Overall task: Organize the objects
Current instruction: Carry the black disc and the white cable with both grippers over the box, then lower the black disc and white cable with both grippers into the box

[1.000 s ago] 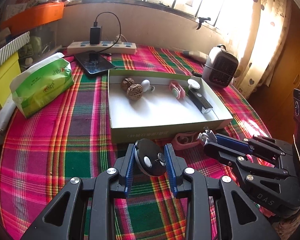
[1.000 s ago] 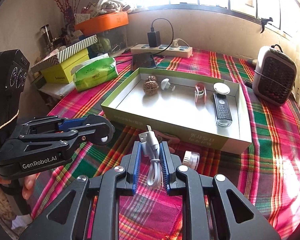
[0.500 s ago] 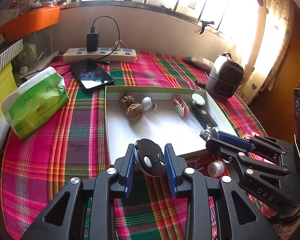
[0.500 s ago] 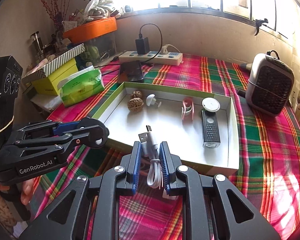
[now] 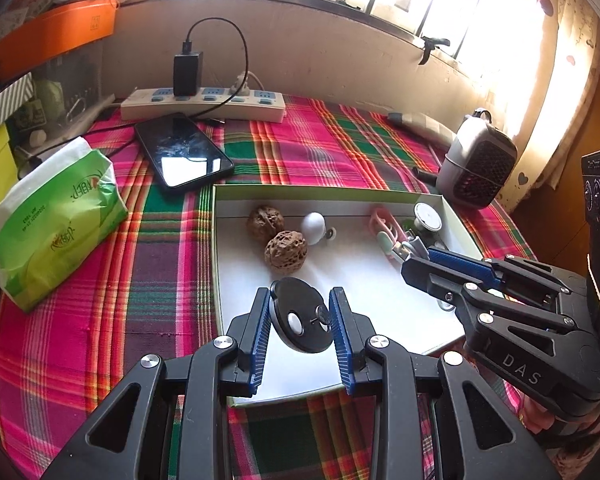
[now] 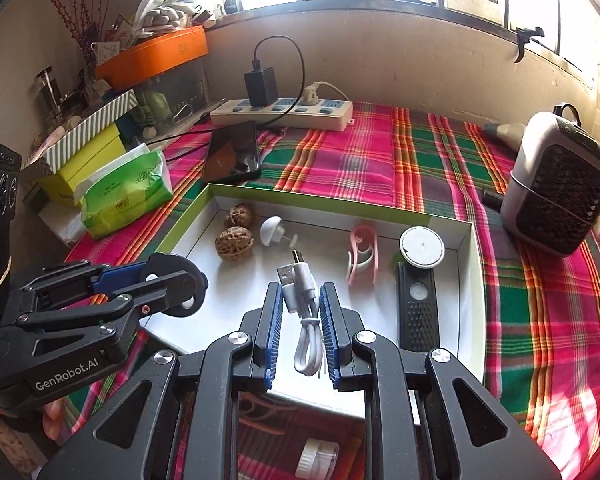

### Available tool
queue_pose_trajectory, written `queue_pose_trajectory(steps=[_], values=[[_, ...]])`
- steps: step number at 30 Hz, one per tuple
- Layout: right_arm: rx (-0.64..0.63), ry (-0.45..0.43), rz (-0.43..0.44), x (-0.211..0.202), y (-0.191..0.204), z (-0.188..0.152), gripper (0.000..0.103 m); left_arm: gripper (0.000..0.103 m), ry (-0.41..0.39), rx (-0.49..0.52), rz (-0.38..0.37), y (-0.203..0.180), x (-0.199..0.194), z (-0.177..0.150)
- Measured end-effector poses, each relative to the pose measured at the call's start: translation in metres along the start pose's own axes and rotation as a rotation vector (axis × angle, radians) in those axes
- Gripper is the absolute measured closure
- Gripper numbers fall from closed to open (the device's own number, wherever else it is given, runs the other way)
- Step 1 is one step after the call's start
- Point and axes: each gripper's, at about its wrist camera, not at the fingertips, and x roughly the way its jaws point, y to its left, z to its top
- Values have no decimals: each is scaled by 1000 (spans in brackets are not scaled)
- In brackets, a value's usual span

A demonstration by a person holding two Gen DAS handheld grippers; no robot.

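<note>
Both grippers hang side by side over the near half of the shallow white tray (image 5: 216, 280), each angled downward and forward toward the window wall.

The left gripper (image 5: 300, 320) has its blue pads closed partway on a black round disc (image 5: 300, 322). The disc is clamped by its edges, its flat face tipped up toward the camera, with a small white spot and a little metal stud showing on it. It hangs above the tray's near left corner.

The right gripper (image 6: 300, 320) is pinched tightly on a white USB cable (image 6: 304, 320). The cable's long axis runs along the fingers; its plug end sticks out forward past the fingertips, pointing at the tray's far wall, while a bundled loop sags back between the pads. It is held over the middle of the tray.

Inside the tray lie two walnuts (image 6: 234, 242), a white mushroom-shaped knob (image 6: 270, 230), a pink clip (image 6: 362, 258), a white round puck (image 6: 422, 246) and a black grater-like bar (image 6: 418, 312), the bar's length running front to back.

Only the right wrist view shows a small white ribbed cap (image 6: 316, 458) on the plaid cloth (image 6: 360, 160) in front of the tray. Only the left wrist view shows the curtain (image 5: 556, 80) at the right.
</note>
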Motion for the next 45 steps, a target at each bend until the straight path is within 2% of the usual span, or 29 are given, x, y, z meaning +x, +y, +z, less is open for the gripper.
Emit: queue_pose_trajectory(steps=[17,26,45], values=[[21,53,9,43,-10,21,83,76,35,23,13,-1,31,12],[27,70,16,53,-14,23,83,76,28,48,39,-3,34,13],[39,77,41,63,-15,24,82,76,28,48,40,-4,35,13]])
